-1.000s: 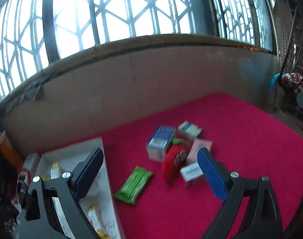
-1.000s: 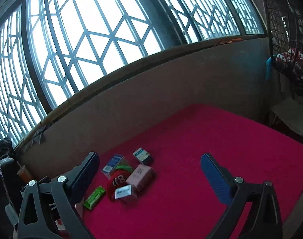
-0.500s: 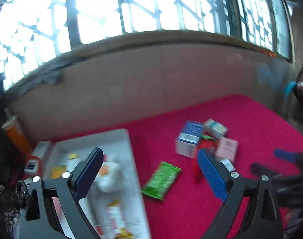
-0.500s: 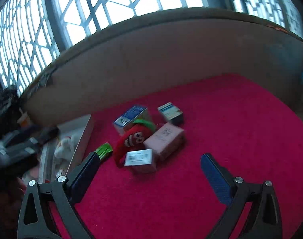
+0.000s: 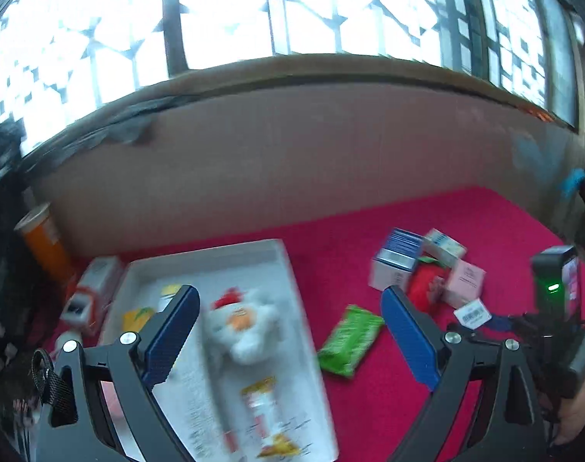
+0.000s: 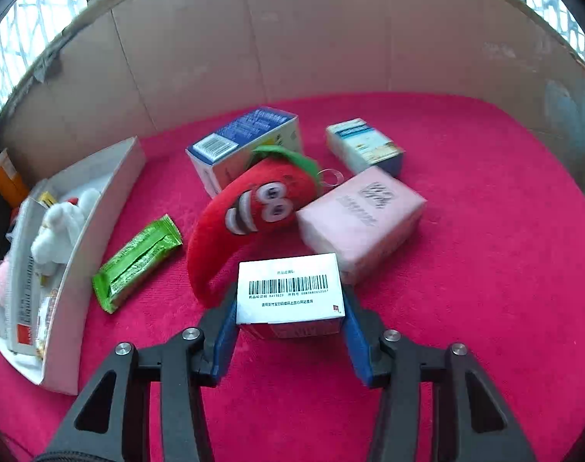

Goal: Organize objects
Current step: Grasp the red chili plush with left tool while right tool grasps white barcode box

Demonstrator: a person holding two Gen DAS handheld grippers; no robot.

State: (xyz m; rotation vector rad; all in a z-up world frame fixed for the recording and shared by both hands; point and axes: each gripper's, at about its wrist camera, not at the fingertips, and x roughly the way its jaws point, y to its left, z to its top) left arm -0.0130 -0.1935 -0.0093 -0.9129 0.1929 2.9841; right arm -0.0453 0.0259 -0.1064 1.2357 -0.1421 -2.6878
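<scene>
The right tongs [image 6: 290,317] were seen set around a small white barcode box [image 6: 290,288], with a blue pad flat against each side of it; their jaws had just been closing, and the box appeared gripped but not yet lifted from the red surface [image 6: 485,269]. The left tongs [image 5: 286,340] were held wide with nothing between the pads, hovering over the white tray [image 5: 269,265], in which a white plush toy [image 5: 240,325] and some packets already lay.

The box sat at the near edge of the pile, touching or just beside the tail of a red chilli plush [image 6: 250,211] and close against a pink box [image 6: 360,219]. A green snack packet [image 6: 138,258] lay apart between the pile and the tray, while a blue box [image 6: 242,142] and a small pale-blue box [image 6: 363,146] stood further back.

Several risks were judged from this. The grip was taken low on the near end of the box, so the far end could sag or swivel once raised. The chilli's tail might be dragged along if it was caught under a pad or against the box, and the pink box could be nudged. If the carton was thin, it could be crushed by further squeezing. On the way to the tray, the two tongs could be brought into collision.
</scene>
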